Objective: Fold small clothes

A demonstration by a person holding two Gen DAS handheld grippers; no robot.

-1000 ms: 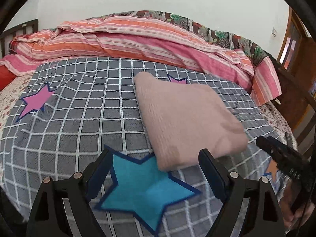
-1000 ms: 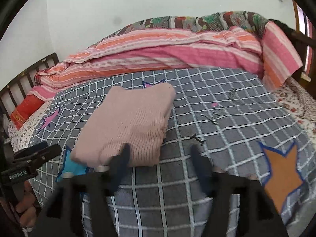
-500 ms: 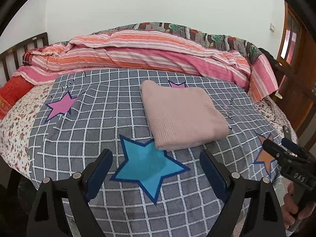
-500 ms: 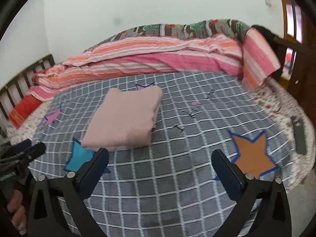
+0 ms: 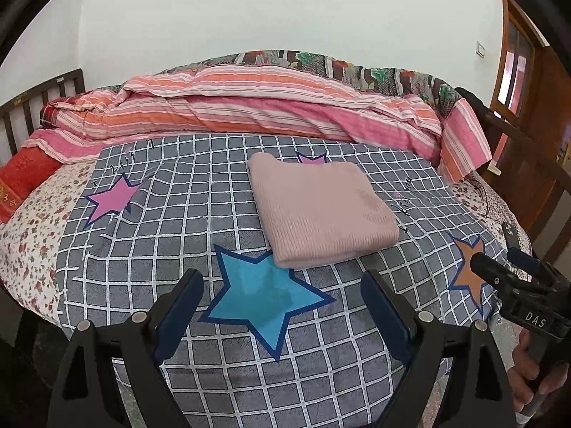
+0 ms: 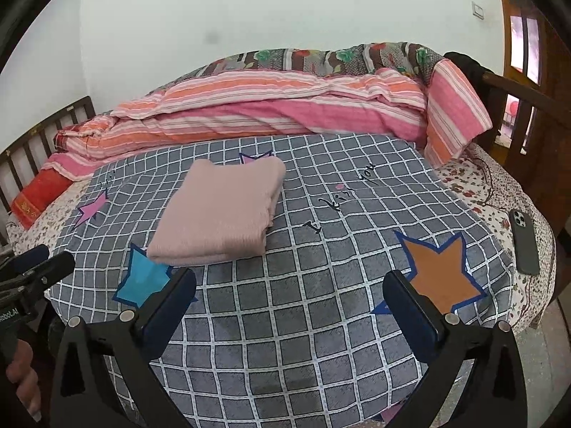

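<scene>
One pink knit (image 5: 321, 210) lies folded into a thick rectangle on the grey checked blanket (image 5: 200, 192) of the bed, its near edge just beyond the blue star (image 5: 264, 296). Both grippers hang short of it and apart from it: the left gripper (image 5: 282, 303) has its jaws spread with nothing between them, and the right gripper (image 6: 289, 299) likewise stands wide and empty. The knit looks soft, light and limp, with a ribbed surface that should not slip between pads. Several layers are stacked, so a pinch on one corner would likely peel off only the top layer and undo the fold. A safer hold seems to be the thick folded edge nearest the grippers, both sides at once, all layers together.
</scene>
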